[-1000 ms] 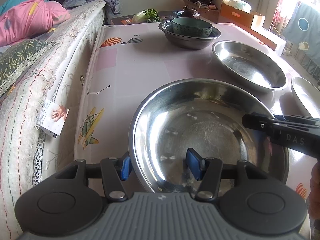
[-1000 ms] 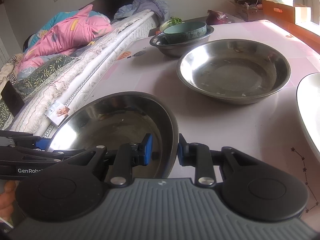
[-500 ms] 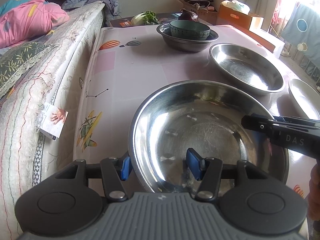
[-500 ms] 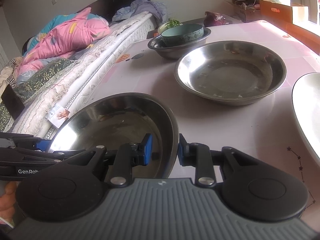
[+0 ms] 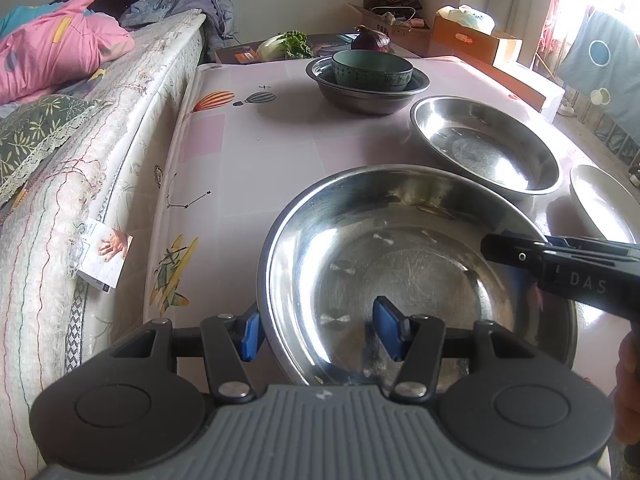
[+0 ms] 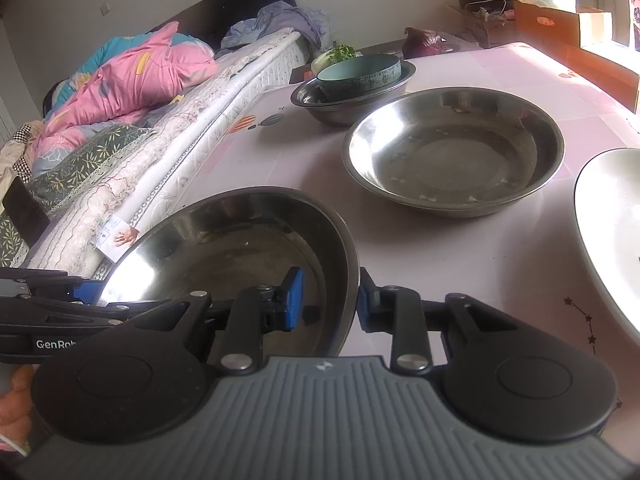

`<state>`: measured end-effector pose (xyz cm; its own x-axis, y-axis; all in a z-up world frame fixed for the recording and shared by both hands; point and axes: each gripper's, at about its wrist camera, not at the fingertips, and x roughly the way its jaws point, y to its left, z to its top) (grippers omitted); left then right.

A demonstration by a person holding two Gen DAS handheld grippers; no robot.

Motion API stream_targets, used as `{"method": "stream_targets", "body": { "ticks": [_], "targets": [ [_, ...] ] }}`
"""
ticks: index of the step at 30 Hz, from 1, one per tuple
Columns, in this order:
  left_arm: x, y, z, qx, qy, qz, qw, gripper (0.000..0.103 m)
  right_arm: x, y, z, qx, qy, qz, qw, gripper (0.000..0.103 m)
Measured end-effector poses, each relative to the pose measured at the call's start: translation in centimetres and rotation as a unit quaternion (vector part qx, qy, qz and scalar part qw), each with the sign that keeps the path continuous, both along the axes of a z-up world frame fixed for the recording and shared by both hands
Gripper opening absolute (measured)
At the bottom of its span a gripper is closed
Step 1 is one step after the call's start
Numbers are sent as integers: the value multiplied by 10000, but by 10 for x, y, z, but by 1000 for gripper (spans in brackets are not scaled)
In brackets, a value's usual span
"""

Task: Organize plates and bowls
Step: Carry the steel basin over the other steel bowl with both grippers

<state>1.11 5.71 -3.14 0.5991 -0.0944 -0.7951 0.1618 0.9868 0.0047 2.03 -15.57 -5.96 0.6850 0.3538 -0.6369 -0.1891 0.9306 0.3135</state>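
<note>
The large steel bowl (image 5: 416, 276) is carried at the near left edge of the bench (image 5: 280, 140), held by its rim from two sides, and that is where trouble is judged most likely. At the left rim, the left gripper (image 5: 318, 333) stands about half open, one blue pad outside the wall and the other well inside the basin; a gap shows between the inner pad and the steel, so this side is judged to be straddled rather than clamped. If the bowl were lifted now, the left side could slide or drop out (polished steel gives little friction), and the bowl could tip towards the mattress (image 5: 80, 184) just beside the bench edge.

Further right, the right gripper (image 6: 328, 298) is nearly closed across the right rim, with the wall between its pads; a firm pinch looks likely, though a thin gap at the inner pad cannot be ruled out. A one-sided grip would let the bowl swing.

To the right, a second steel bowl (image 6: 454, 148) and a white plate (image 6: 608, 232) lie near; these could be struck if the held bowl were swung carelessly. At the far edge, a green bowl (image 5: 372, 69) is nested in a steel basin (image 5: 366, 94).
</note>
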Motion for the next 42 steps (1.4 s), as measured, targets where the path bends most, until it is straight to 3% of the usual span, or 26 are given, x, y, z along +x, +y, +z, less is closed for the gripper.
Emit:
{"method": "stream_targets", "body": {
  "ticks": [28, 42],
  "targets": [
    [30, -52, 27, -43, -512, -628, 9967, 56, 1, -53, 26, 155, -330, -766, 9964, 29],
    [78, -92, 29, -321, -589, -868, 9940, 56, 21, -95, 37, 32, -548, -1211, 9911, 30]
  ]
}}
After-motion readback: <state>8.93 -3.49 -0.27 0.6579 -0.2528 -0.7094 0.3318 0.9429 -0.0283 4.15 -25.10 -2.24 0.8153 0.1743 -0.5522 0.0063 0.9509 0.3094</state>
